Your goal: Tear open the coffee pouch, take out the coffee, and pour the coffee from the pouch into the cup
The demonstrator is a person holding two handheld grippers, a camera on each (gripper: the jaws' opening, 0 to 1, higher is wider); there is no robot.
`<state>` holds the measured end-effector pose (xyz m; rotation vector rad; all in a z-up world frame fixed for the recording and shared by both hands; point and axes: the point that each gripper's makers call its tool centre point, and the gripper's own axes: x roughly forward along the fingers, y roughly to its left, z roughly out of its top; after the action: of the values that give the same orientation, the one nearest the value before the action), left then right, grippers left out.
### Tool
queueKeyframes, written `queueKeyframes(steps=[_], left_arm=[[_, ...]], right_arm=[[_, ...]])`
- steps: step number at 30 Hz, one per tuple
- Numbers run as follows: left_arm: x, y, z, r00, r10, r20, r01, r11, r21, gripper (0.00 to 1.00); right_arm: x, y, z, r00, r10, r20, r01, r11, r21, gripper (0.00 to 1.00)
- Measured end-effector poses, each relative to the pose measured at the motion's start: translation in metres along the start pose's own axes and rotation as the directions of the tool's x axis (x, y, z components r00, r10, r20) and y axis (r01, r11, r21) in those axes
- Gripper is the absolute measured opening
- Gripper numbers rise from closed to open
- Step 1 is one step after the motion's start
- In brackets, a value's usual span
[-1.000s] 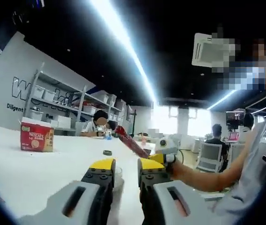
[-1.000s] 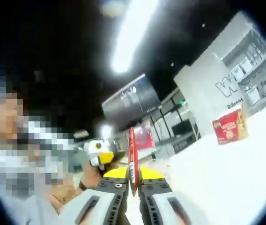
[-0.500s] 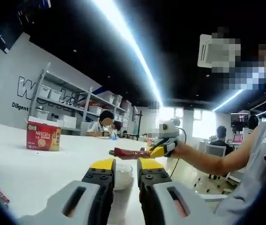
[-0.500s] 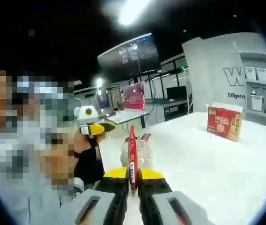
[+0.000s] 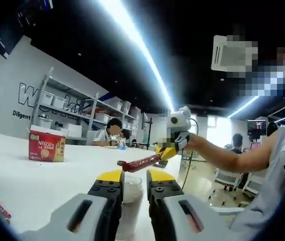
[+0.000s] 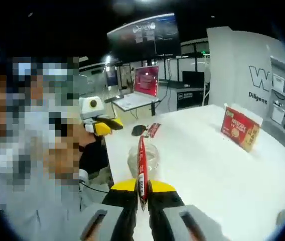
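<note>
A slim red coffee pouch (image 6: 141,163) stands edge-on between the yellow jaws of my right gripper (image 6: 142,185), which is shut on it. Its far end points at a clear cup (image 6: 150,156) on the white table. In the left gripper view the right gripper (image 5: 165,152) holds the pouch (image 5: 138,163) slanting down, its tip just over the cup (image 5: 132,185). My left gripper (image 5: 135,174) sits low in front of the cup, jaws a little apart with nothing between them. That same left gripper (image 6: 102,125) appears to the left of the cup in the right gripper view.
A red Nescafe box (image 5: 43,149) (image 6: 240,129) stands farther back on the table (image 5: 32,191). A small dark object (image 6: 138,130) and a red strip (image 6: 153,129) lie beyond the cup. People sit at desks behind; shelves line the wall.
The right gripper rose and tipped the pouch, so its far end now slants down over the cup. The right gripper view has swung down toward the table. The left gripper stays put.
</note>
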<state>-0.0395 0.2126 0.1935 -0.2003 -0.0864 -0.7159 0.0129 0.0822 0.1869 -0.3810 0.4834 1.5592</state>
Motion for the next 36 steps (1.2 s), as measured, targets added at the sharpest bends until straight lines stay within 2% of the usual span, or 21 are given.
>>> queueKeyframes(steps=[10, 11, 18, 30, 35, 36], left_arm=[[-0.002, 0.001, 0.002, 1.000, 0.003, 0.005, -0.003, 1.000, 0.002, 0.20], [-0.003, 0.002, 0.002, 1.000, 0.005, 0.006, -0.005, 1.000, 0.002, 0.20], [-0.004, 0.004, 0.003, 1.000, 0.009, 0.009, -0.009, 1.000, 0.001, 0.20], [-0.005, 0.005, 0.002, 1.000, 0.011, 0.008, -0.011, 1.000, 0.003, 0.19], [-0.005, 0.006, 0.002, 1.000, 0.012, 0.010, -0.012, 1.000, 0.000, 0.19], [-0.005, 0.006, 0.002, 1.000, 0.012, 0.010, -0.012, 1.000, 0.000, 0.19]], right_arm=[[0.005, 0.000, 0.002, 0.989, -0.007, -0.150, 0.001, 0.999, -0.041, 0.08], [0.007, 0.000, 0.003, 0.984, -0.011, -0.180, 0.002, 0.999, -0.051, 0.08], [0.008, -0.003, 0.009, 0.964, -0.035, -0.265, 0.014, 0.997, -0.082, 0.08], [0.009, 0.001, 0.023, 0.915, -0.055, -0.399, 0.001, 0.991, -0.133, 0.08], [0.008, 0.002, 0.023, 0.886, -0.065, -0.459, -0.003, 0.989, -0.145, 0.08], [0.008, 0.002, 0.024, 0.876, -0.068, -0.478, -0.006, 0.988, -0.151, 0.08]])
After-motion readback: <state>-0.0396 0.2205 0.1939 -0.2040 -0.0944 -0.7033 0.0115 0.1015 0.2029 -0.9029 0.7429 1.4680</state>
